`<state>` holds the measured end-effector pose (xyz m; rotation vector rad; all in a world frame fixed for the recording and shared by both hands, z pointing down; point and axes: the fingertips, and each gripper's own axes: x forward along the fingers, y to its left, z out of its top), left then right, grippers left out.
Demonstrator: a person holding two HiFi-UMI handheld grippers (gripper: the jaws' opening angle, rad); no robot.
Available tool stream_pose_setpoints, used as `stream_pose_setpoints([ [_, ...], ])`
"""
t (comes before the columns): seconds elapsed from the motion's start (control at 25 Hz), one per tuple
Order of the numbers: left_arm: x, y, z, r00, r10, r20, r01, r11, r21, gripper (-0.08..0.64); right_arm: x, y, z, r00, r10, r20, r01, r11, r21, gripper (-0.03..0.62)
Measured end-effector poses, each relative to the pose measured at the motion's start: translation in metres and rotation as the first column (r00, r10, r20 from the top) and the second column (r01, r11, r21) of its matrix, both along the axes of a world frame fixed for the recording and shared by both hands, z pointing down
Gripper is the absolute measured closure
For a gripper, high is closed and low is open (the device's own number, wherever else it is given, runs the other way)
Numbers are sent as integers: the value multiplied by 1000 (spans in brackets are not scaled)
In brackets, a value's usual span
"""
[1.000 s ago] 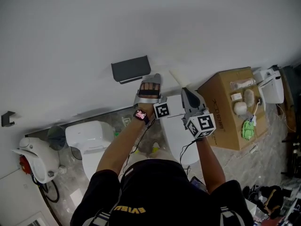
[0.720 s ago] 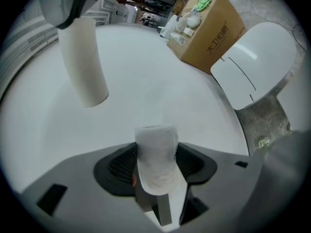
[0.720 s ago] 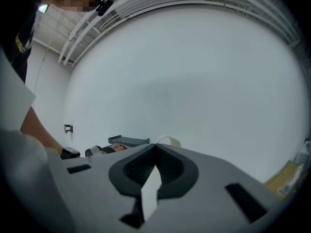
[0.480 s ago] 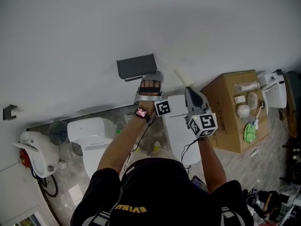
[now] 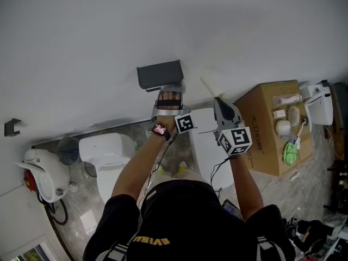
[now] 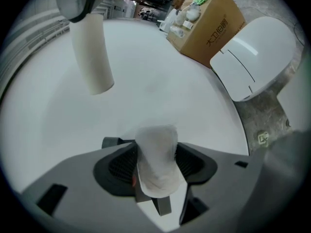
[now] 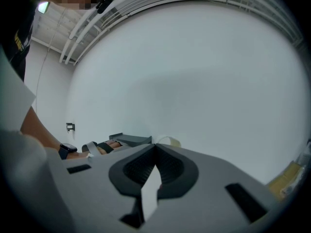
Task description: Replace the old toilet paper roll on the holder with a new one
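- The left gripper (image 5: 171, 88) is raised to the wall, its tip just beneath the dark holder (image 5: 159, 74).
- The left jaws stand partly apart and are clamped on a white roll (image 6: 156, 161). The roll is squeezed between the pads and pokes out past them towards the wall.
- Whether the white roll touches the holder cannot be told from any view.
- The right gripper (image 5: 218, 101) is held beside the left one, on its right, and also points at the wall.
- The right jaws are fully together and pinch the wall of a bare cardboard tube (image 5: 209, 87). The tube juts out beyond the tips and is clear of the holder.
- In the left gripper view the tube (image 6: 92, 57) hangs in front of the plain white wall, well apart from the white roll.
- In the right gripper view the tube's open end (image 7: 167, 141) shows just past the closed tips, with the holder (image 7: 127, 140) to its left.
- A white toilet lid (image 5: 202, 145) lies below, between the person's forearms.
- A cardboard box (image 5: 266, 132) with small items on top stands to the right of the toilet.
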<state>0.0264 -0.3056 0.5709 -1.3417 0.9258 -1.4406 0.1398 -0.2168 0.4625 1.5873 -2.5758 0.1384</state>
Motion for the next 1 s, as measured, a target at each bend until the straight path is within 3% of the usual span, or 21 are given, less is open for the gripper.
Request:
stream_pose_setpoints([
  [1.0,-56,9,-2,996,-87,11,87,996,22,301,-37,-8,2,996,-89,2,89,996,-3,597],
])
